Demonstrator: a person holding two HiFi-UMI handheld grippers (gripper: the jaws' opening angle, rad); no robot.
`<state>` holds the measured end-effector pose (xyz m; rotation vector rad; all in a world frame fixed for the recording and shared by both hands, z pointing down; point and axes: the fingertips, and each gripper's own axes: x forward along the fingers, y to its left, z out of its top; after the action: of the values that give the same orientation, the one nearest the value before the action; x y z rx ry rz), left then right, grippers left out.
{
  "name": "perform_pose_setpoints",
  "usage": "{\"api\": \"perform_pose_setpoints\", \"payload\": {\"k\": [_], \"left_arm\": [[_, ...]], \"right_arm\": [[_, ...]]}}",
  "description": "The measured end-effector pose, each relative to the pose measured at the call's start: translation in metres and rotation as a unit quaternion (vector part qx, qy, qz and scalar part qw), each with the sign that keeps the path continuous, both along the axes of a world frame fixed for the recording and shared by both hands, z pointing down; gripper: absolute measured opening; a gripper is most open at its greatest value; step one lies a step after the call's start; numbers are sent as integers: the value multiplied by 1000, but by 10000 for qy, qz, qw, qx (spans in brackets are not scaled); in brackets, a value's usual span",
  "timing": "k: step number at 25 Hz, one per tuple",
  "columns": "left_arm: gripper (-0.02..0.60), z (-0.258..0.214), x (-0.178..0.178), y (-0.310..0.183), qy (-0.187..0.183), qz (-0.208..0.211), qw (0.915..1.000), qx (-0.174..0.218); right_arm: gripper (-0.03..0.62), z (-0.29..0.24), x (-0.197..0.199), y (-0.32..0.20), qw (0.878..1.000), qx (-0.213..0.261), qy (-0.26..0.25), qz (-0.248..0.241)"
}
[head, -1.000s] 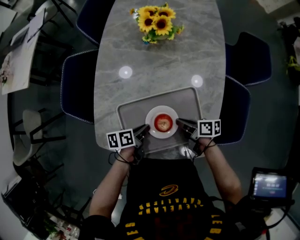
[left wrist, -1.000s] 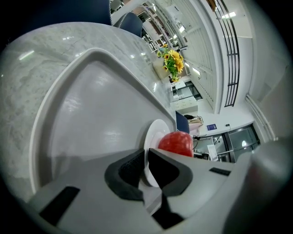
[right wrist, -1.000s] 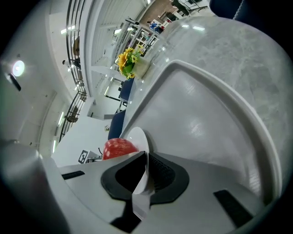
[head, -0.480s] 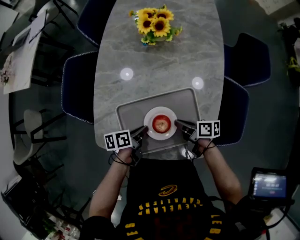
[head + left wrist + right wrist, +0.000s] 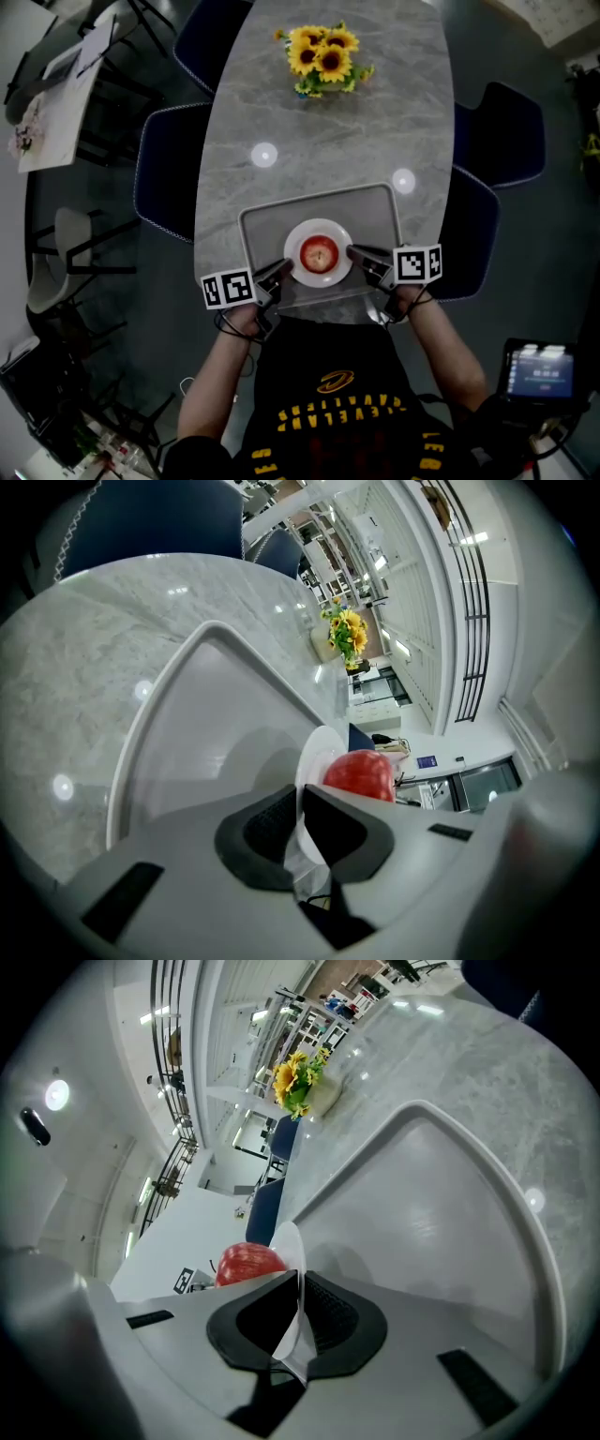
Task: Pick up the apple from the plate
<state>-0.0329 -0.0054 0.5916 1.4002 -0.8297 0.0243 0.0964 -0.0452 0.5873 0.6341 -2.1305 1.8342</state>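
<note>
Clamping round white plate point(image 5: 319, 225) rim at 8 and 3 o'clock with left gripper point(image 5: 281, 273) and right gripper point(image 5: 357, 253). Noting round red apple point(image 5: 319, 253) sitting at plate centre, ungripped; judging pick-up as not yet starting.

Red on white, over greys.
Red apple point(image 5: 319, 253), plain white round plate point(image 5: 319, 228), pale grey tray point(image 5: 272, 225), grey-veined marble table point(image 5: 319, 131), yellow sunflowers point(image 5: 323, 56); black-and-white square markers on my left claw point(image 5: 281, 269) and right claw point(image 5: 356, 253).

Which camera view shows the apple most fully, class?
The head view: the whole apple sits unobstructed on the plate. In the gripper views, the left gripper and right gripper, both clamped on the plate rim, hide all but its red top.
</note>
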Motion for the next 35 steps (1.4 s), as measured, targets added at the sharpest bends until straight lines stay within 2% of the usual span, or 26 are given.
{"api": "perform_pose_setpoints", "payload": {"k": [10, 19, 24, 28, 35], "left_arm": [[28, -19, -18, 17, -95, -529, 9985, 102], [28, -26, -50, 52, -86, -896, 9959, 122], [28, -29, -76, 60, -118, -891, 9958, 190], [26, -38, -97, 63, 39, -886, 9956, 300], [25, -42, -140, 67, 115, -505, 9981, 324]], "right_arm": [[31, -16, -23, 4, 9982, 88, -352, -474], [31, -22, -59, 30, 9955, 107, -286, -896], [31, -27, -85, 38, 9948, 154, -269, -971], [31, -35, -107, 43, 9941, 349, -306, -976], [31, -41, -147, 54, 9976, 354, -230, -548]]}}
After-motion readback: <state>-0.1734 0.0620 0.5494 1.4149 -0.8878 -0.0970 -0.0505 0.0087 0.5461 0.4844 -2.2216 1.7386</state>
